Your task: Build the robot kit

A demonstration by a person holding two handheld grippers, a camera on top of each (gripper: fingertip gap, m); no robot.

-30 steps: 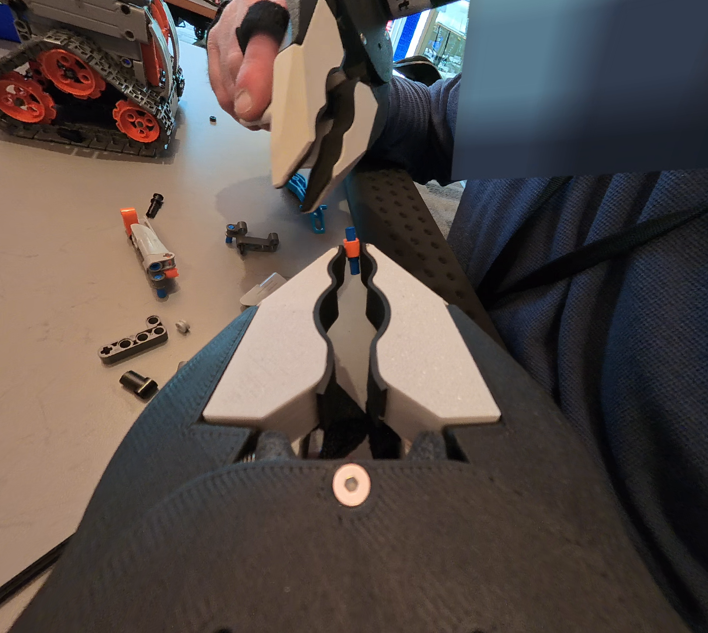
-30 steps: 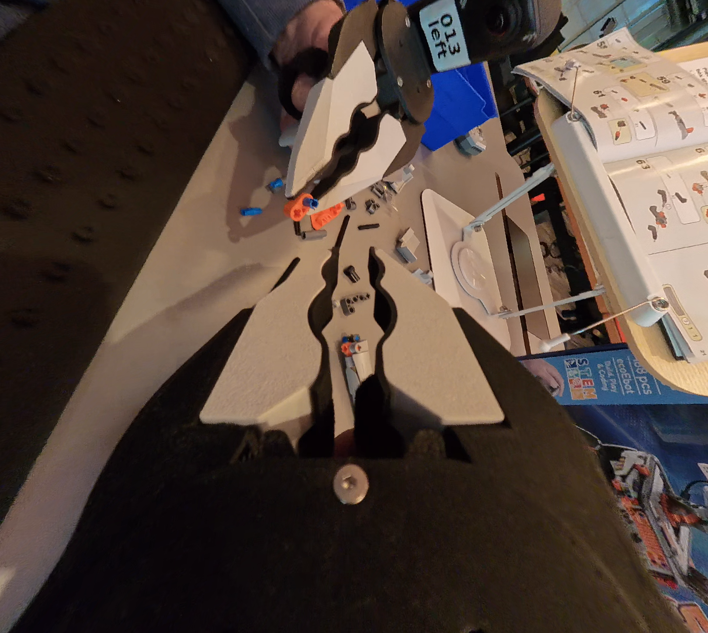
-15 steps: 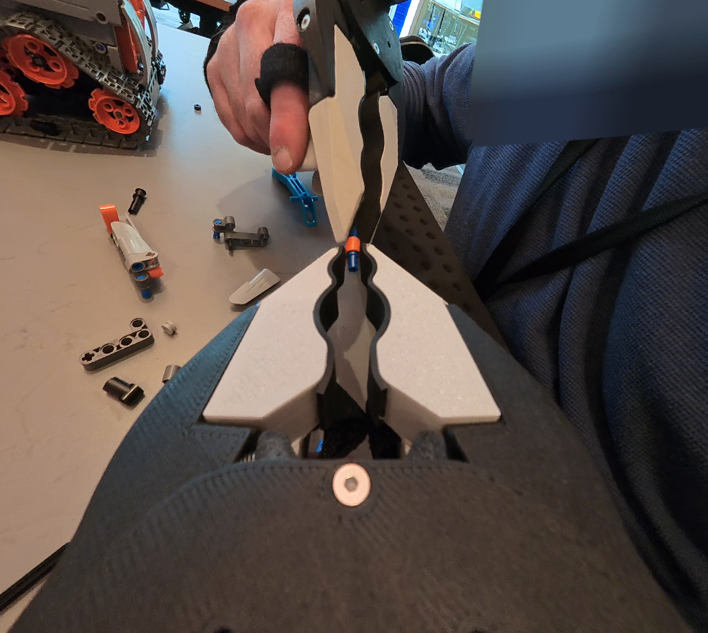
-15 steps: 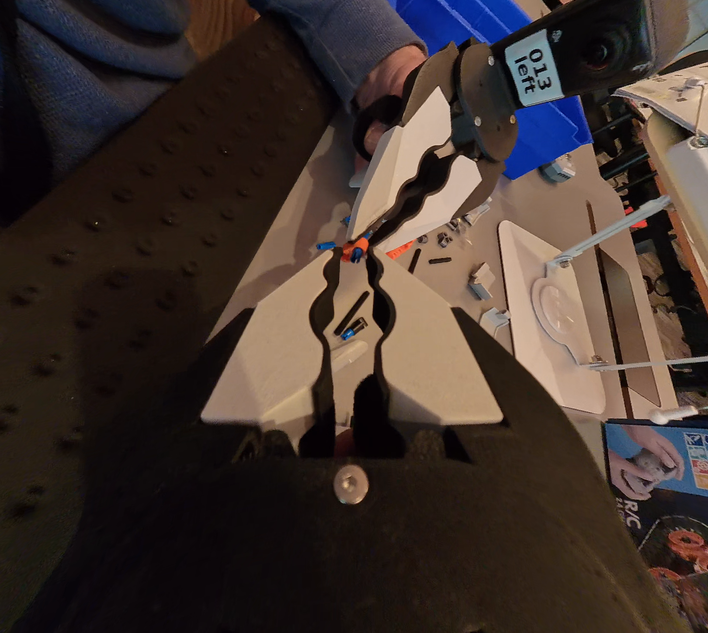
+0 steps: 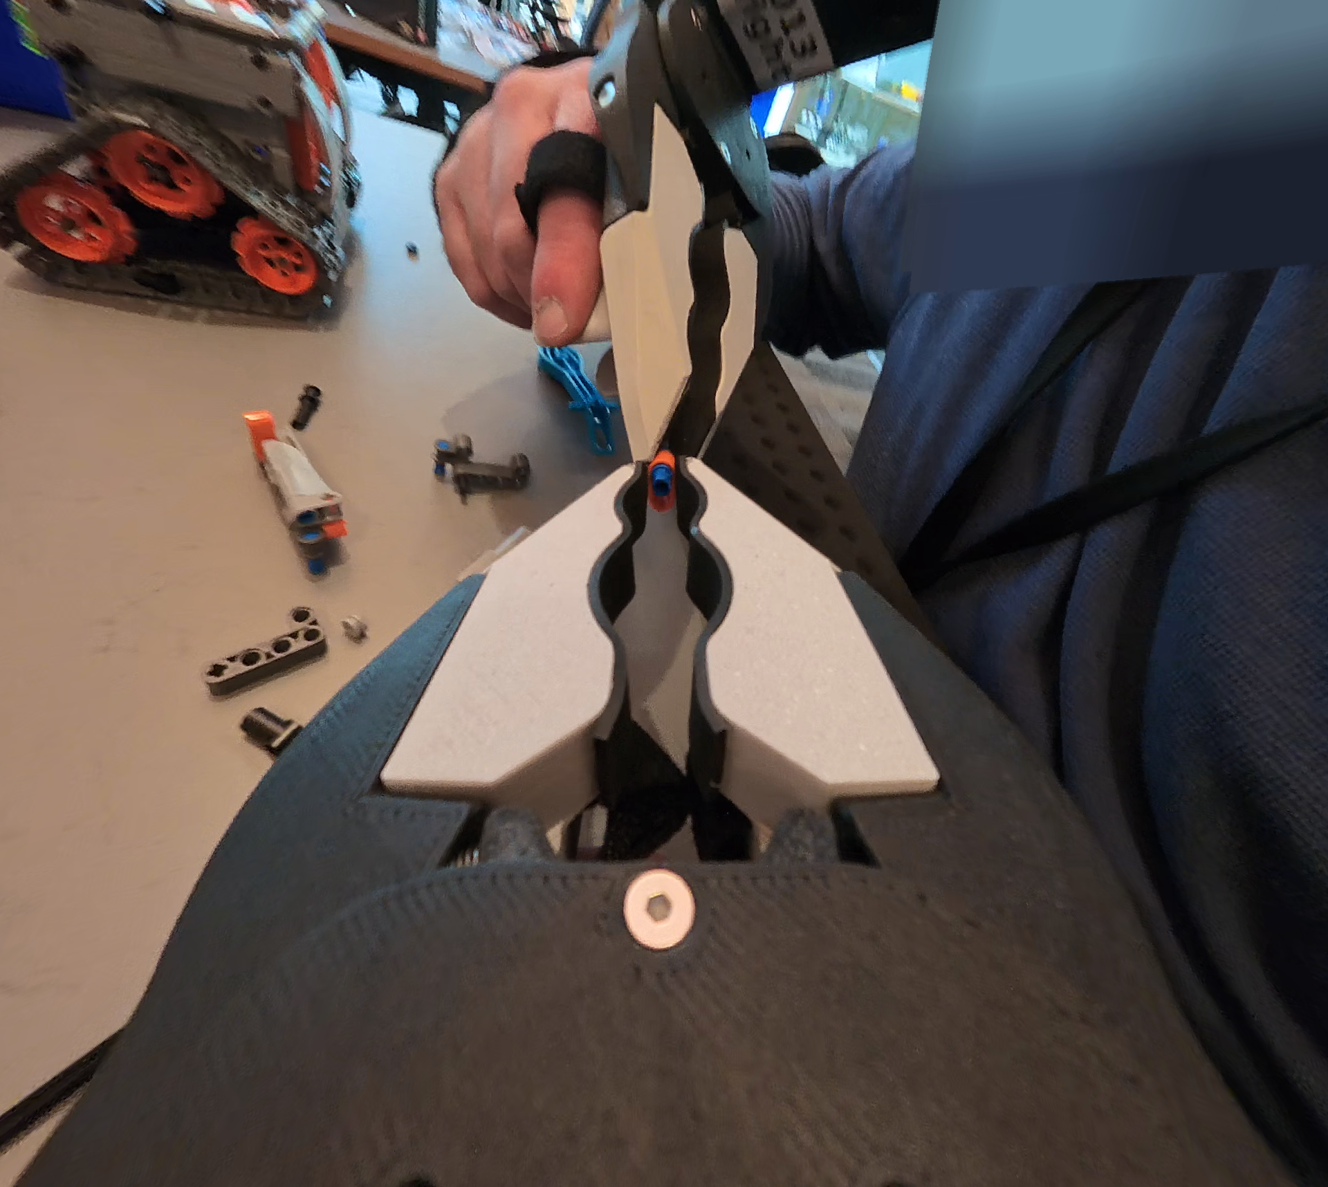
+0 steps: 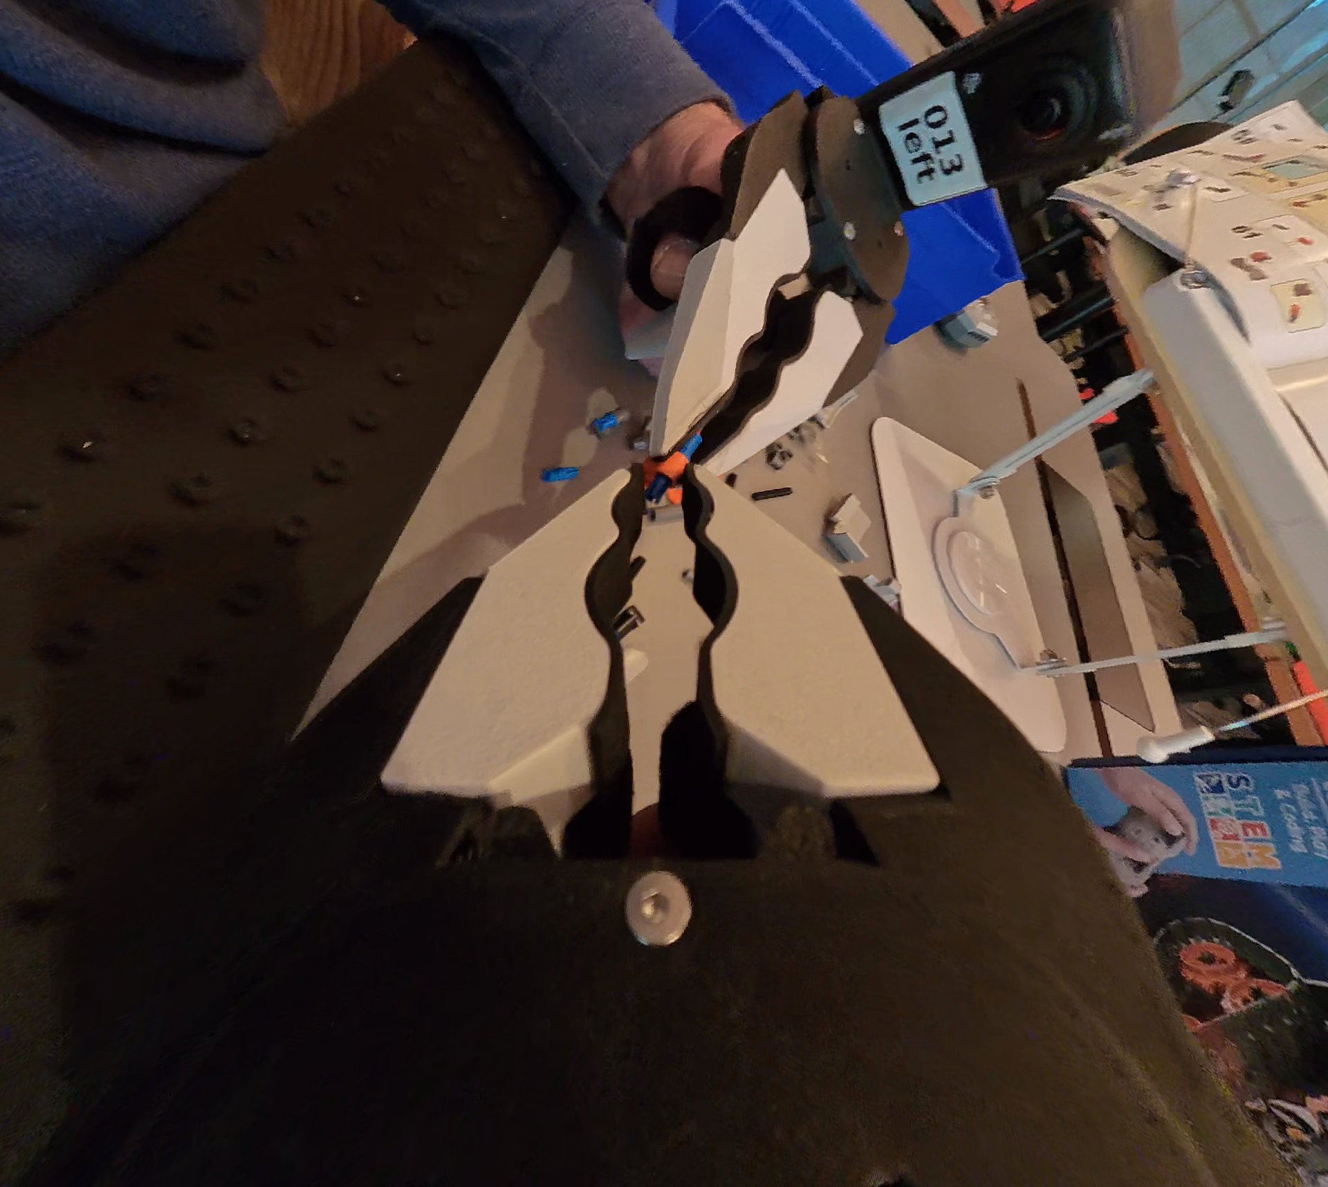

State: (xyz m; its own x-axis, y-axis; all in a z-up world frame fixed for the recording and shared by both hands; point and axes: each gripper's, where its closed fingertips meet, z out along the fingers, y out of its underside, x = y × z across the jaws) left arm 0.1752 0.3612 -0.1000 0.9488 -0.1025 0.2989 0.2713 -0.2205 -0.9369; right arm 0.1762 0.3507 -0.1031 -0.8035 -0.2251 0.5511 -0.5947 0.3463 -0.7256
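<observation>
Left gripper fingers clamped on small orange-and-blue pin. Right gripper has been brought down from 12 o'clock; its tips now meet the pin, grip unconfirmed. Table parts untouched.

Both cams are sitting right behind their own fingers, looking forward along them. The left wrist view is facing across the table toward the person's torso, the right wrist view facing away toward the table's far side. They're pointing at each other close up, sharing the small orange-and-blue piece and each other's gripper.
</observation>
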